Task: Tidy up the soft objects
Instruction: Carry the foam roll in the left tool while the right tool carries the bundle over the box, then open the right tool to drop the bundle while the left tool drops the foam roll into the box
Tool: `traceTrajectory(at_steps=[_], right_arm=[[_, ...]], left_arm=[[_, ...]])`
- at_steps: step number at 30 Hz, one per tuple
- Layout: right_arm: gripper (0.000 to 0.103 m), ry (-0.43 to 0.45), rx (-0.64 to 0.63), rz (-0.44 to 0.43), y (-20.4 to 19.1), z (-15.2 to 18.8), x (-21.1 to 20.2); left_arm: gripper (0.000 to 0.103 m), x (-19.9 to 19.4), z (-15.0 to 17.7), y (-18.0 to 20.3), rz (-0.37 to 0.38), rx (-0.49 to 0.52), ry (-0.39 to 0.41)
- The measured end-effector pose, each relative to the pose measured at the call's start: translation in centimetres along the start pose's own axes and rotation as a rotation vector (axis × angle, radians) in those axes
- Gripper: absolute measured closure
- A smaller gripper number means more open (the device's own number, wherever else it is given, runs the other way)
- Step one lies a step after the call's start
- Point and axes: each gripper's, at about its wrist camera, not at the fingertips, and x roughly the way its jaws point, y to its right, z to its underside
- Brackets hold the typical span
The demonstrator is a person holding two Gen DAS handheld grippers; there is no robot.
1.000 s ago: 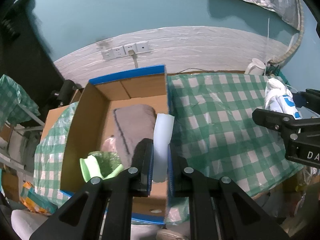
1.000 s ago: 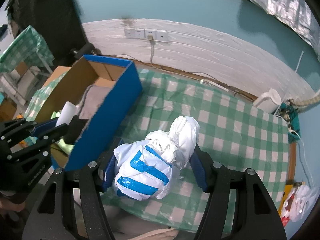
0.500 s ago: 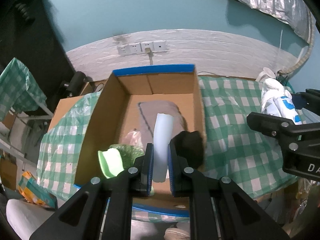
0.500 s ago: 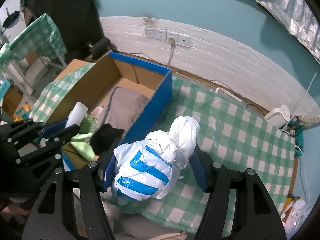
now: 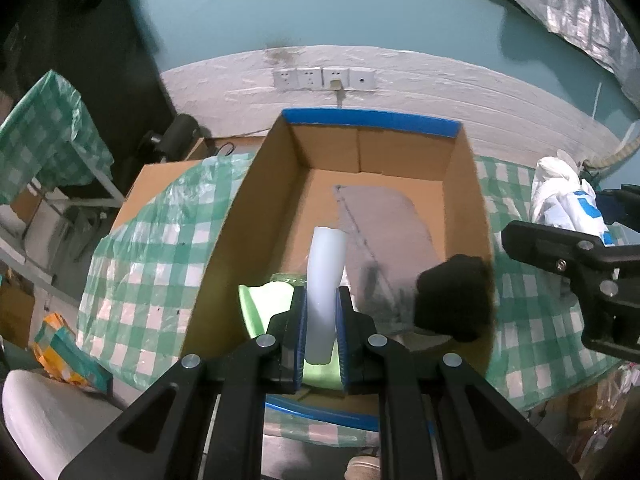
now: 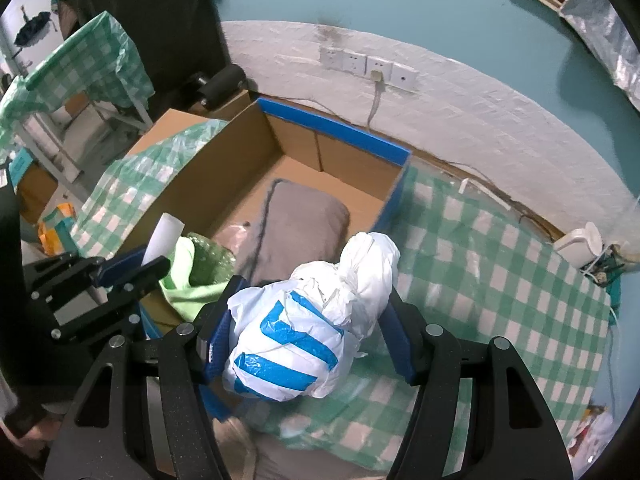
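Note:
My left gripper (image 5: 322,300) is shut on a white foam tube (image 5: 325,276) and holds it over the near end of an open cardboard box (image 5: 376,152) with blue edges. In the box lie a grey cushion (image 5: 384,224) and a green cloth (image 5: 266,304). My right gripper (image 6: 308,308) is shut on a white bundle with blue stripes (image 6: 304,328) and holds it by the box's (image 6: 340,132) near right corner. The left gripper (image 6: 120,272) with the tube (image 6: 164,236) shows in the right wrist view. The bundle (image 5: 568,196) shows at the right of the left wrist view.
The box stands on a table under a green checked cloth (image 6: 500,248). A black fuzzy shape (image 5: 454,296) shows at the box's right wall. Wall sockets (image 5: 324,78) sit behind the box. A white kettle (image 6: 580,242) stands at the far right. Another checked table (image 5: 36,140) is at the left.
Both grippers have moved left over the box with their loads. The tube now hangs over the box's inside instead of its right wall. The bundle has come to the box's corner.

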Motion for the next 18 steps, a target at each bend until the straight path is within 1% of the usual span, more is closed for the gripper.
traceTrajectory(at_steps=[8, 14, 18], right_arm=[[0.038, -0.028, -0.013, -0.012, -1.5, -1.4, 2.6], [0.038, -0.058, -0.011, -0.022, -1.9, -1.7, 4.9], [0.037, -0.066, -0.007, -0.03, -2.0, -1.9, 6.0]], left_arm=[[0.09, 1.9, 0.1, -1.9, -0.006, -0.044, -0.039], [0.089, 3.1, 0.2, -2.4, -0.008, -0.054, -0.066], [0.087, 3.8, 0.2, -2.6, -0.006, -0.049, -0.081]])
